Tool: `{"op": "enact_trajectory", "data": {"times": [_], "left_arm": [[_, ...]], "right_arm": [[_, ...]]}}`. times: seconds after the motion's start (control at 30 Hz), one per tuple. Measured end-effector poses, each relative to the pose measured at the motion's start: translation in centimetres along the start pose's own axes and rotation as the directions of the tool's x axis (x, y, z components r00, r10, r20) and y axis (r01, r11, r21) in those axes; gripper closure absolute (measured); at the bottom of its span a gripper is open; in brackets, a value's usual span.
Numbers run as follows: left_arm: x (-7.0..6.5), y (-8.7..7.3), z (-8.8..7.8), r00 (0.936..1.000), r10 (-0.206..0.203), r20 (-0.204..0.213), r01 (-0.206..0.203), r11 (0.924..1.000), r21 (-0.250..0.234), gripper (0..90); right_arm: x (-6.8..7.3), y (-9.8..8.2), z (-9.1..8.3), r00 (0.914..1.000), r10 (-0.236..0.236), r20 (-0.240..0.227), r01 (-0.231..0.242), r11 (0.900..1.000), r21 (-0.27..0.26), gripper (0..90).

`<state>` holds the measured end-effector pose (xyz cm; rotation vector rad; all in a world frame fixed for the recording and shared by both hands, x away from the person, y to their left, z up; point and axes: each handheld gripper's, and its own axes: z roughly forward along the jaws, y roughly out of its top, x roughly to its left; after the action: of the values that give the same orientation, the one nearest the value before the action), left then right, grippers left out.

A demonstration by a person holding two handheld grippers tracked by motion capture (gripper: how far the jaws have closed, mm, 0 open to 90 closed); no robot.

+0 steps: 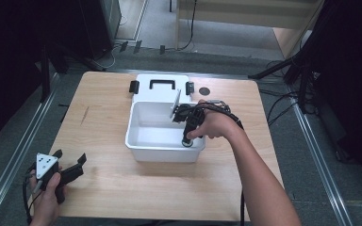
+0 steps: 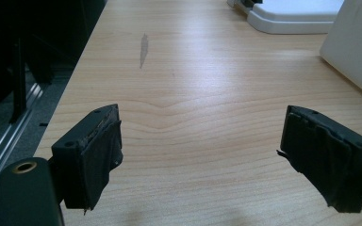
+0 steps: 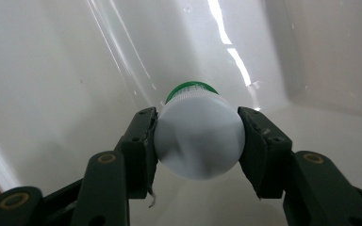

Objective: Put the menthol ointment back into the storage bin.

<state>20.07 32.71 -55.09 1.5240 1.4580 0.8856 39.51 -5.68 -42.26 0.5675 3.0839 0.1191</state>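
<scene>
Right claw (image 3: 198, 141) is down inside the white bin (image 1: 136, 123), near its front right corner, and it's clamped on a small white bottle with a green cap (image 3: 199, 134). Both pads are pressed against the bottle's round sides, cap pointing away from me toward the bin's floor and far wall. In the high view the right claw (image 1: 187, 141) hangs just inside the bin's front rim, hand wrapped over it.

What worries me here: the bottle is smooth and round, and the pads only catch it across its widest part. If I tilt or bump the bin wall on the way down, it could roll out of the grip and drop cap-first. The front wall sits very close to my claw too, so a sloppy wrist turn could knock the bin and slide it across the surface (image 1: 113, 188). Letting go too high would mean a bounce; I'd judge it wants to be near the bin floor before I release.

Left claw (image 1: 70, 168) is parked well off to the bin's left, near the surface's front edge, spread wide with nothing between the pads (image 2: 99, 160). The bin's lid (image 1: 162, 82) lies just behind the bin.
</scene>
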Motion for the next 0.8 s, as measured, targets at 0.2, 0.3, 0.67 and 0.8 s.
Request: {"op": "enact_trajectory", "data": {"times": [0.2,0.3,0.67,0.8], "left_arm": [[0.0,0.0,0.0,1.0000,0.000,0.000,0.000,1.0000,0.000,13.9],[0.0,0.0,0.0,1.0000,0.002,0.000,-0.002,1.0000,0.000,13.9],[0.0,0.0,0.0,1.0000,0.005,-0.002,-0.005,1.0000,0.000,14.0],[0.0,0.0,0.0,1.0000,0.004,-0.002,-0.004,1.0000,-0.001,13.9]], "right_arm": [[0.1,0.1,0.6,0.9999,-0.012,0.003,0.012,1.000,0.007,51.6],[0.2,0.1,0.7,0.9997,-0.022,0.007,0.022,1.000,0.007,51.6],[0.4,0.2,1.1,0.9990,-0.043,0.016,0.042,0.999,0.023,51.6],[0.4,0.2,1.3,0.9986,-0.048,0.024,0.047,0.998,0.032,51.6]]}}
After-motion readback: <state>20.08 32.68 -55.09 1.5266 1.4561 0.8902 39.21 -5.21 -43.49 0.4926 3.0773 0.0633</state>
